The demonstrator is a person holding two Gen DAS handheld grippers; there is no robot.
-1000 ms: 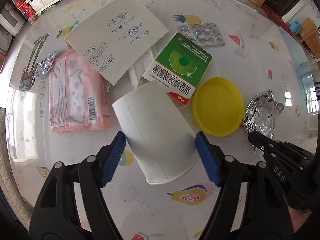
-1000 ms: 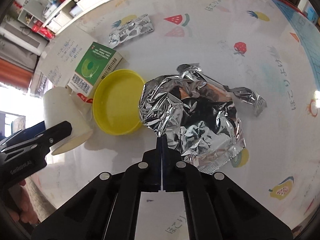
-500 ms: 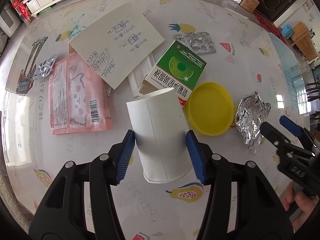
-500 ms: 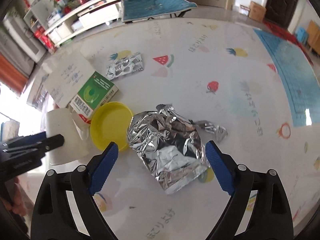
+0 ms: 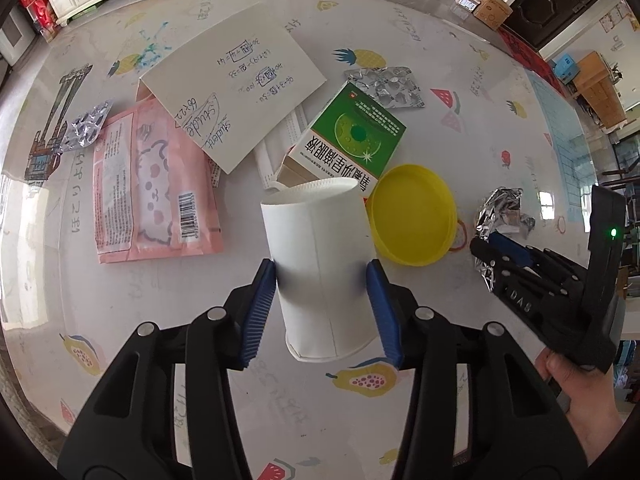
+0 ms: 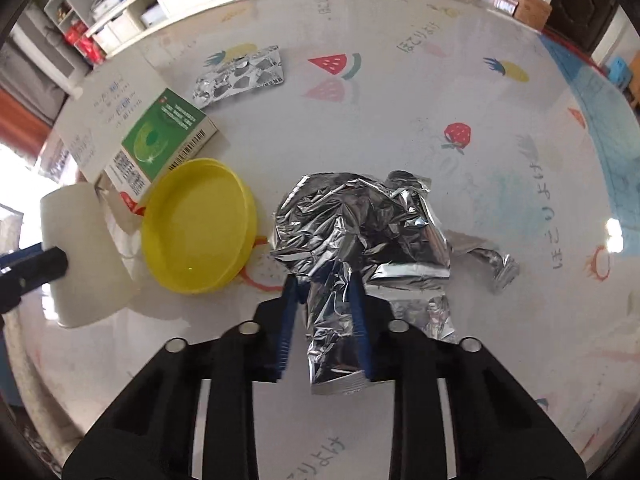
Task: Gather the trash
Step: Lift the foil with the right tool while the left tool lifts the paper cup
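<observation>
Both grippers are pointed steeply down at the table (image 5: 460, 40).
The paper cup (image 5: 320, 264), lying on its side, is being closed on by the left gripper (image 5: 322, 308); the crumpled foil (image 6: 360, 232) is clamped by the right gripper (image 6: 326, 320).

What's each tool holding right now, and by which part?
Left tool, jaws closing: white paper cup, pads at its side walls. Right tool: crumpled foil, pinched at its near end.

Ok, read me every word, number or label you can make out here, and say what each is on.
"student": handwritten on the cream paper card, upside down; its sums are too small.
"DAS": on the black right gripper.
Chinese print on the green and white medicine box: too small to read.
Barcode digits on the pink plastic packet: unreadable.
</observation>
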